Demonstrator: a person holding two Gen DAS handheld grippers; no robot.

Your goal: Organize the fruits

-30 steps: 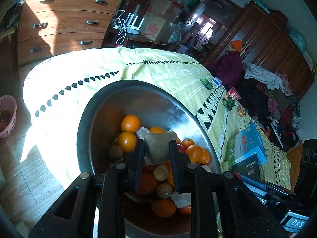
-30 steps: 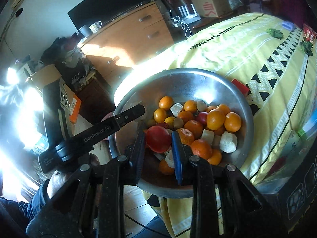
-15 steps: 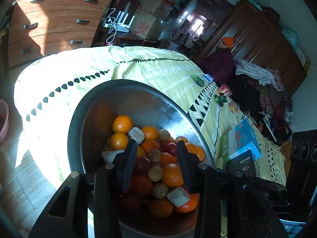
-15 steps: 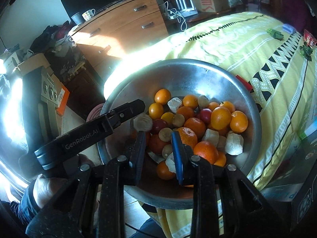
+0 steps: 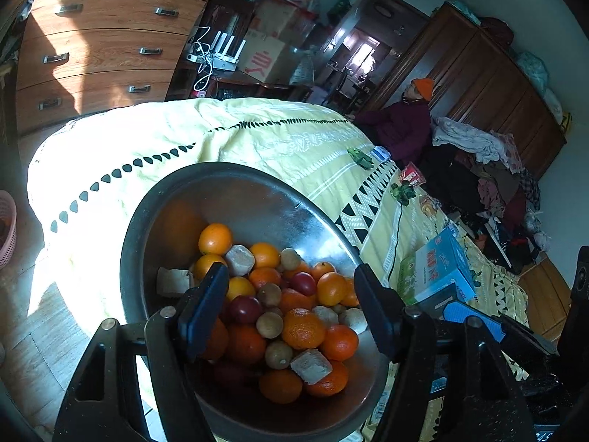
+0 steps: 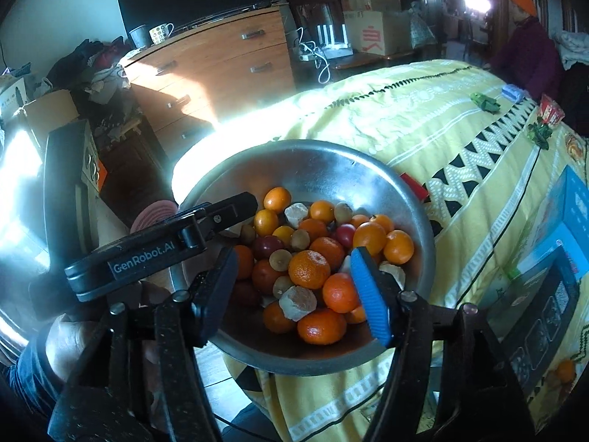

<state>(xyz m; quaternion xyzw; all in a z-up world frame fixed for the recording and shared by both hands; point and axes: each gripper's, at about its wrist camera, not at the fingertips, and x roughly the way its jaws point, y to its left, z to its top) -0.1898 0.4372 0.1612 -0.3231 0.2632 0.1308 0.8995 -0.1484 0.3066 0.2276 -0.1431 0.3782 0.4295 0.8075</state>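
Observation:
A steel bowl sits on a yellow quilt and holds a heap of fruit: oranges, small red fruits, brown round ones and pale beige chunks. My left gripper hangs over the near side of the heap. Its jaws are opening, with nothing pressed between them. In the right wrist view it reaches in over the bowl's left rim. My right gripper hovers above the heap, jaws also opening, holding nothing.
The quilt covers a bed with small toys and packets along its right side. A blue box lies right of the bowl. A wooden dresser stands behind, and a pink basket on the floor. A person in an orange hat sits beyond the bed.
The left jaws let go of a pale chunk and spread wide. The right jaws let go of a red fruit and spread. Both grippers now stand over the heap with nothing in them.

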